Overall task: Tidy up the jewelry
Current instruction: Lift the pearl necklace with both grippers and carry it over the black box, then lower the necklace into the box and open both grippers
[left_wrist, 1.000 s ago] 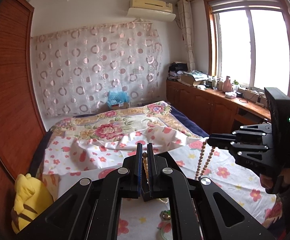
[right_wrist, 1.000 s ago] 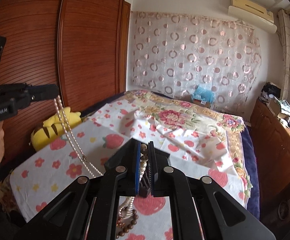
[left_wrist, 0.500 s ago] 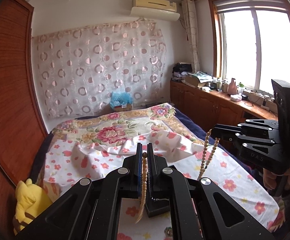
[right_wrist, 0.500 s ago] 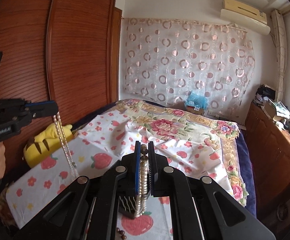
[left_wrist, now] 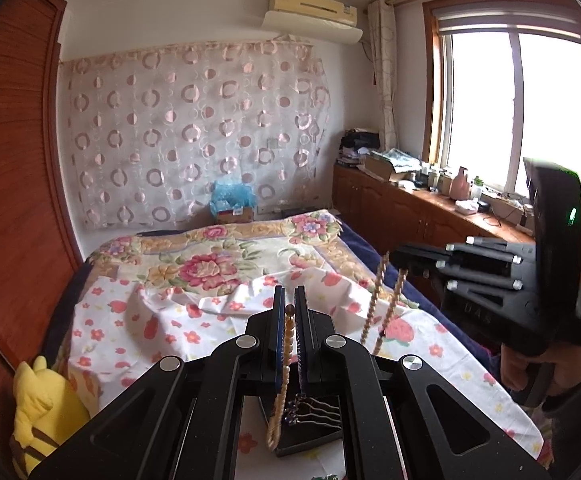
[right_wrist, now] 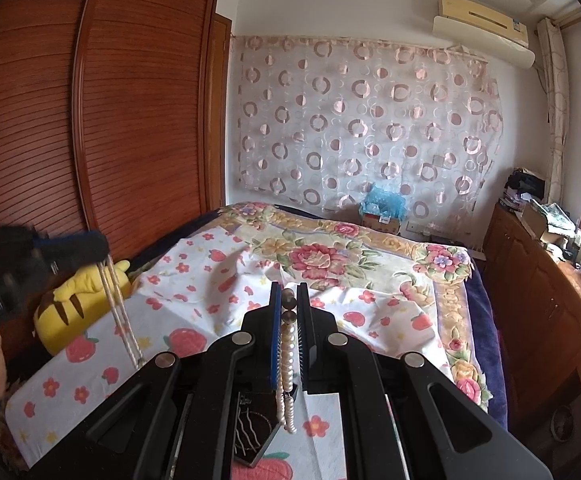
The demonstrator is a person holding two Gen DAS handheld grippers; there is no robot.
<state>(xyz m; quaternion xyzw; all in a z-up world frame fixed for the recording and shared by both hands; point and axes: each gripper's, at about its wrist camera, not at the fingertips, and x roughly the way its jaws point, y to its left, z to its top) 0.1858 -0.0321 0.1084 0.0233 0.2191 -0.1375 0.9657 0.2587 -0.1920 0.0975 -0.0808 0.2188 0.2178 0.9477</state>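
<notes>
My left gripper (left_wrist: 289,308) is shut on a pearl necklace (left_wrist: 281,376) that hangs down between its fingers; it shows at the left of the right wrist view (right_wrist: 120,320). My right gripper (right_wrist: 289,304) is shut on a second pearl necklace (right_wrist: 286,364) with two dark beads at the top; in the left wrist view that strand (left_wrist: 382,304) hangs from the right gripper (left_wrist: 400,258). Both are held high above the bed. A black tray (left_wrist: 310,428) with a hair comb lies below; it also shows in the right wrist view (right_wrist: 254,432).
A bed with floral sheets (left_wrist: 210,280) fills the middle. A yellow plush toy (left_wrist: 38,412) lies at its left edge by the wooden wardrobe (right_wrist: 130,120). Wooden cabinets (left_wrist: 410,208) run under the window on the right.
Both grippers have risen with their necklaces; the strands now hang clear of the bed, and the black tray has come into view beneath them.
</notes>
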